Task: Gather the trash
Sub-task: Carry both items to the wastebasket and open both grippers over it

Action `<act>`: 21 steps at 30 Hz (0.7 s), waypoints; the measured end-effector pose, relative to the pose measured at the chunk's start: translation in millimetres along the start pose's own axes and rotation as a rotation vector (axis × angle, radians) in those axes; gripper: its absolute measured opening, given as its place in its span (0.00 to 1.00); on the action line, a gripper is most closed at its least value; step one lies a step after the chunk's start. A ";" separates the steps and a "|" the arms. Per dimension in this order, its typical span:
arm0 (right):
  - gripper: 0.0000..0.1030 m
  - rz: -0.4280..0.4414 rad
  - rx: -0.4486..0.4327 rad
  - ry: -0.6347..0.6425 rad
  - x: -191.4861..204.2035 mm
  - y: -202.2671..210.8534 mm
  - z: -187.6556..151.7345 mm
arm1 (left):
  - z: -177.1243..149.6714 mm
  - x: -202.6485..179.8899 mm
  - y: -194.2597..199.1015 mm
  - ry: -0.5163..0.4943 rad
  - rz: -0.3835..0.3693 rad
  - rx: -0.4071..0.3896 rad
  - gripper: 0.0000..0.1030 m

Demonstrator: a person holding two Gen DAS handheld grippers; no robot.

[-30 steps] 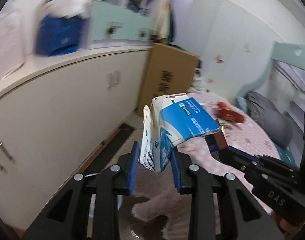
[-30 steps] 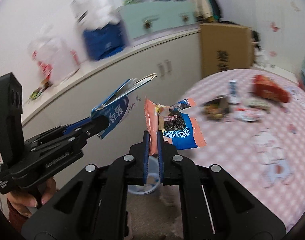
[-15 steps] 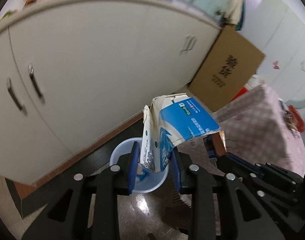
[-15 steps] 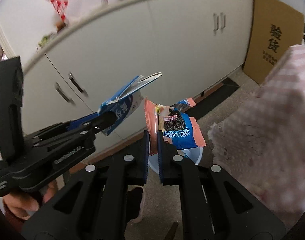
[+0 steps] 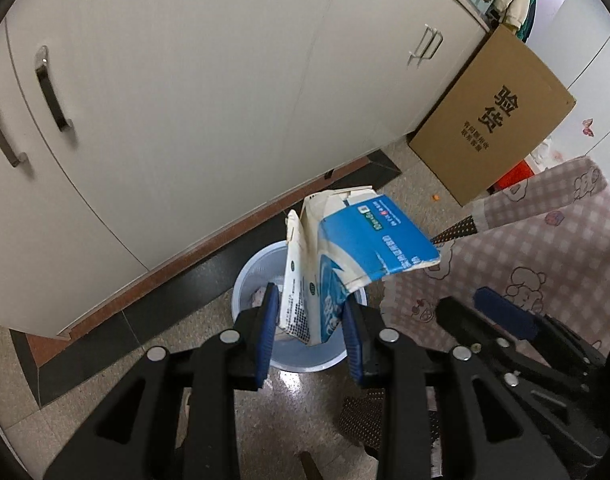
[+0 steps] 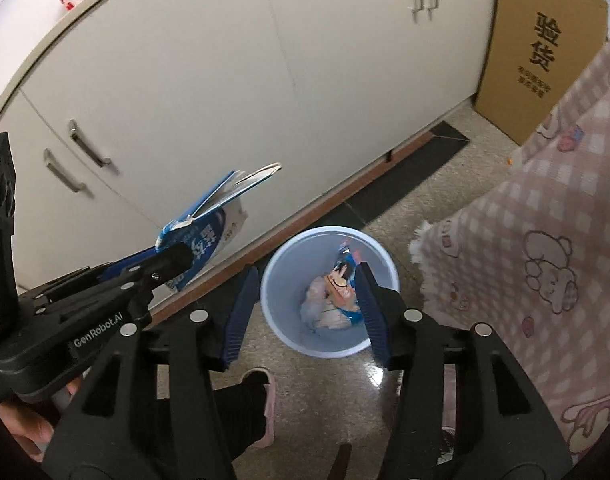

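My left gripper [image 5: 309,328] is shut on a crumpled blue and white milk carton [image 5: 345,252] and holds it right above a pale blue waste bin [image 5: 245,280] on the floor. The carton [image 6: 209,236] and left gripper also show at the left of the right wrist view. My right gripper [image 6: 305,312] is open and empty, its fingers either side of the bin [image 6: 289,328]. Inside the bin lies an orange and blue cookie wrapper [image 6: 343,284] on white crumpled trash [image 6: 317,308].
White cabinet doors [image 5: 185,80] with metal handles stand behind the bin. A brown cardboard box [image 5: 493,116] leans by them at the right. A pink checked tablecloth [image 6: 545,240] hangs at the right. A foot in a pink slipper [image 6: 261,404] is near the bin.
Both grippers swung down from the table toward the bin. My right gripper opened and the cookie wrapper dropped into the bin. The left gripper still holds the carton.
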State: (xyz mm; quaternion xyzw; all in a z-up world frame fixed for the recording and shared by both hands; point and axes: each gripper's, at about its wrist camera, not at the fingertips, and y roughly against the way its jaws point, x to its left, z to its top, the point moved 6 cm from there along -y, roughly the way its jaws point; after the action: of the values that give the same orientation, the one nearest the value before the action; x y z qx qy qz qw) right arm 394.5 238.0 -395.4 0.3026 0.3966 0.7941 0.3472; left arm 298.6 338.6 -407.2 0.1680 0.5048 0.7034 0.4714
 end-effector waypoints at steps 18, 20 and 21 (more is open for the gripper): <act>0.57 -0.209 -0.152 0.025 -35.4 53.1 3.7 | 3.0 -43.3 -13.3 -0.093 0.004 0.035 0.32; 0.58 -0.209 -0.171 0.017 -38.2 59.8 4.1 | 7.2 -48.4 -10.4 -0.101 0.006 0.022 0.35; 0.58 -0.209 -0.179 0.010 -40.5 63.3 4.5 | 8.8 -50.5 -9.5 -0.101 0.007 0.020 0.39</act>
State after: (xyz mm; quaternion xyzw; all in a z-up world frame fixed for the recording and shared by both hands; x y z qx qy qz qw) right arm 401.5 179.7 -348.2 0.2236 0.3553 0.7871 0.4518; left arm 334.7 301.8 -399.5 0.2098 0.4867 0.6905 0.4922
